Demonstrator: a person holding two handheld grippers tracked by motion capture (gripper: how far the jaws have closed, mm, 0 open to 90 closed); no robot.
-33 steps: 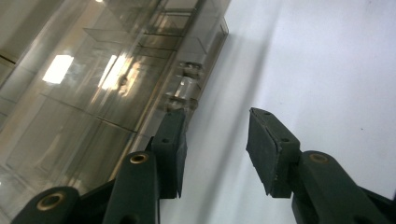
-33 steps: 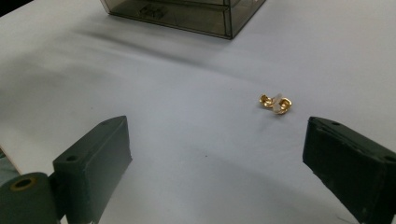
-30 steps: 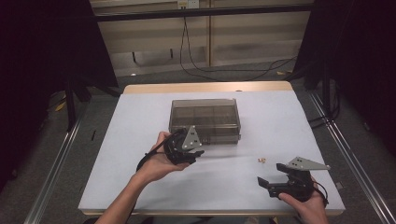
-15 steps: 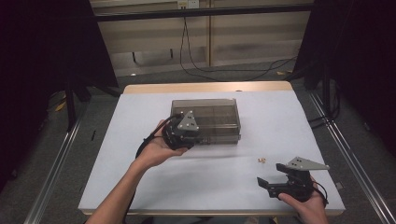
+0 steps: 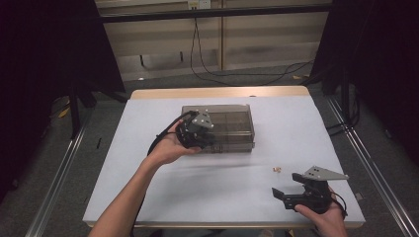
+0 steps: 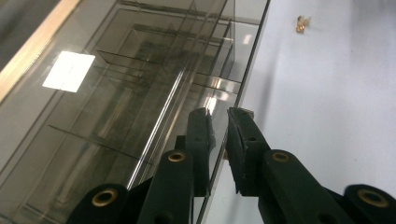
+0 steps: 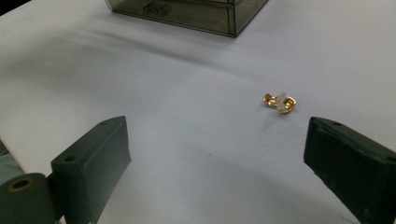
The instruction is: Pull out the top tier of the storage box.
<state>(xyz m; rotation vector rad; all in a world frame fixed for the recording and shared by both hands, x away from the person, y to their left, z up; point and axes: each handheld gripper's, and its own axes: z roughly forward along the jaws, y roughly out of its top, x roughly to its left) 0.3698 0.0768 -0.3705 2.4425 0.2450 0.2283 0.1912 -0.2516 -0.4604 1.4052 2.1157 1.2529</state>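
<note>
The left gripper (image 5: 210, 140) is working at the smoked plastic organiser box (image 5: 232, 123) in the middle of the white table (image 5: 123, 163); its jaws have just been closing and are now pinching the lid's front edge, lid apparently unopened. The right gripper (image 7: 215, 163) is waiting with jaws spread wide and empty, and the small gold piece (image 7: 279, 102) is lying on the table just ahead of its fingers, untouched.
</note>
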